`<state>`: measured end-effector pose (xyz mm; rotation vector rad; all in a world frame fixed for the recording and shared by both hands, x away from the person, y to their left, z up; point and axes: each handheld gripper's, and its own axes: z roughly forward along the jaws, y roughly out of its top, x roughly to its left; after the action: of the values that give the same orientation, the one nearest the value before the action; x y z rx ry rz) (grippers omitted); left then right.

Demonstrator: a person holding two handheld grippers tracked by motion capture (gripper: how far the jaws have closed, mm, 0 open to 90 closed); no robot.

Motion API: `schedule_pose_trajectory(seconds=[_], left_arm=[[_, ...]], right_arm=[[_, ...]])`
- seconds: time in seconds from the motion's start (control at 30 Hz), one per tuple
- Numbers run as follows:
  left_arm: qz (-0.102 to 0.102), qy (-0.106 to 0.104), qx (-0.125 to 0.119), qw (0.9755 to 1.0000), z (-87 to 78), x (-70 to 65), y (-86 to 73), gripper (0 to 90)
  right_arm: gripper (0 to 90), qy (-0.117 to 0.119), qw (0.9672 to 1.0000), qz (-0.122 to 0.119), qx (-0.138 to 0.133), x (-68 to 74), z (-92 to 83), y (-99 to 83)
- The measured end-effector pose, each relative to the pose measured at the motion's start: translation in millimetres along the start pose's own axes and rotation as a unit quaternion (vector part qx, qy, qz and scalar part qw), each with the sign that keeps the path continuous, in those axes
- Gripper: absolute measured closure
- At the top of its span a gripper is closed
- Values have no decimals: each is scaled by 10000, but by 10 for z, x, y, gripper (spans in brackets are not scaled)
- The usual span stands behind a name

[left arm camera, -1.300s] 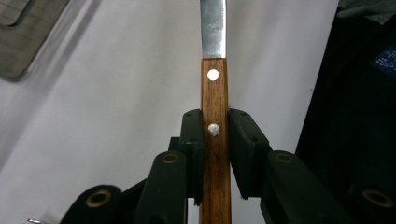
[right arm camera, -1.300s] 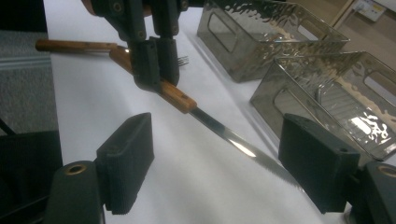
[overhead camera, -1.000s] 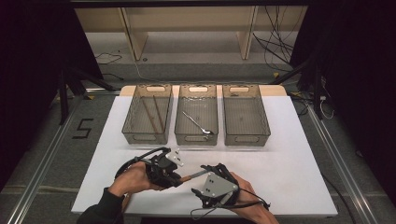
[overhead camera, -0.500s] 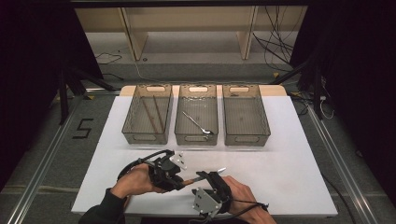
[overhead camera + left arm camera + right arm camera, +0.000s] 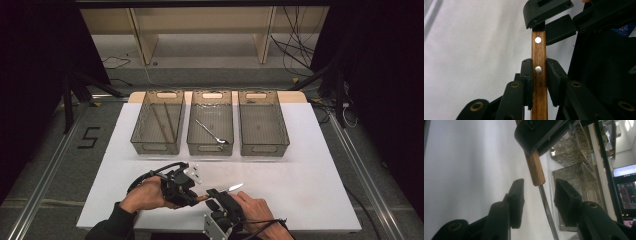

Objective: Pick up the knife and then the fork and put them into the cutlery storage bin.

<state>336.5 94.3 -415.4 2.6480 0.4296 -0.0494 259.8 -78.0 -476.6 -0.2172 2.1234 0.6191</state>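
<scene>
A knife with a riveted wooden handle (image 5: 539, 82) is held level just above the white table near its front edge. My left gripper (image 5: 191, 192) is shut on the handle, and its pads (image 5: 527, 75) press on both sides. The steel blade (image 5: 233, 188) points right. My right gripper (image 5: 216, 196) comes in from the front. Its jaws have just been closing, and the blade (image 5: 546, 206) and the handle's end (image 5: 536, 170) lie between them. A gap remains on each side in the right gripper view, so the pads (image 5: 517, 195) do not touch the knife.
Three clear bins stand in a row at the back of the white table (image 5: 310, 165). The left bin (image 5: 145, 135) holds brown chopsticks (image 5: 164, 122), the middle bin (image 5: 192, 135) a fork (image 5: 210, 131). The right bin (image 5: 264, 122) looks empty.
My right gripper has sunk and drawn in towards the knife, and its jaws have narrowed around the blade. The left gripper and the knife have stayed put.
</scene>
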Motion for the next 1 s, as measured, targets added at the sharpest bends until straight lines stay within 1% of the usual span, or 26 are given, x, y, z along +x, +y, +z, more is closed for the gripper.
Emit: schedule_pose_trajectory(seconds=[0.03, 0.07, 0.1, 0.2, 0.23, 0.3, 0.33, 0.37, 0.43, 0.5, 0.53, 0.6, 0.67, 0.7, 0.73, 0.8, 0.83, 0.9, 0.93, 0.97, 1.0], left_arm=[[16, -12, 15, 10000, 0, -1, 2, 758], [23, -13, 21, 10000, 0, -2, 4, 758], [-3, -16, 11, 10000, 3, -8, 4, 758], [32, -17, 24, 10000, 4, -6, 8, 758], [42, -21, 24, 10000, 5, -5, 9, 757], [29, -35, 34, 10000, 8, -5, 8, 758], [-5, -43, 29, 10000, 12, -7, 7, 757], [-5, -46, 33, 10000, 12, -7, 7, 757], [-16, -63, 30, 10000, 14, -9, 6, 757], [-2, -62, 27, 10000, 8, -3, 7, 758], [-29, -75, 17, 10000, 7, -3, 6, 757], [-51, -83, 25, 9999, 11, 1, 4, 757], [-75, -115, 29, 9999, 19, 4, 1, 756], [-65, -111, 17, 9999, 20, 7, 1, 755], [-54, -111, 15, 9999, 17, 12, 2, 753], [-141, -107, -58, 9998, 0, 19, 1, 743], [-172, -100, -97, 9998, -14, 25, -1, 736], [-259, -43, -195, 9995, -49, 39, -10, 649], [-367, -23, -287, 9989, -71, 47, -18, 610], [-410, -7, -349, 9985, -102, 66, -28, 602], [-478, 5, -450, 9978, -134, 79, -40, 585]], right_arm=[[623, -46, 10000, -78, -5, 5, 5, -1], [631, -46, 10000, -54, 44, 20, 5, 1], [642, -60, 9999, -122, 45, 25, 8, 0], [669, -115, 9997, -213, 49, 43, 14, 5], [678, -154, 9994, -294, 40, 45, 16, 5], [695, -161, 9993, -322, 39, 55, 17, 15], [705, -183, 9990, -395, 26, 56, 15, 14], [716, -227, 9990, -390, 18, 63, 16, 18], [746, -239, 9984, -510, 11, 64, 18, 20], [776, -237, 9983, -524, 25, 73, 19, 22], [785, -223, 9979, -610, 0, 73, 22, 20], [791, -268, 9974, -671, -7, 79, 23, 23], [797, -272, 9971, -706, 44, 88, 23, 28], [801, -287, 9965, -781, 53, 92, 23, 27], [804, -300, 9963, -803, 66, 103, 23, 25], [812, -289, 9959, -861, 63, 93, 30, 25], [813, -281, 9964, -793, 79, 93, 30, 22], [814, -293, 9969, -725, 52, 82, 28, 12], [814, -294, 9973, -662, 80, 78, 21, 8], [815, -297, 9972, -680, 67, 60, 15, 0], [814, -302, 9977, -608, 76, 54, 8, -9]])
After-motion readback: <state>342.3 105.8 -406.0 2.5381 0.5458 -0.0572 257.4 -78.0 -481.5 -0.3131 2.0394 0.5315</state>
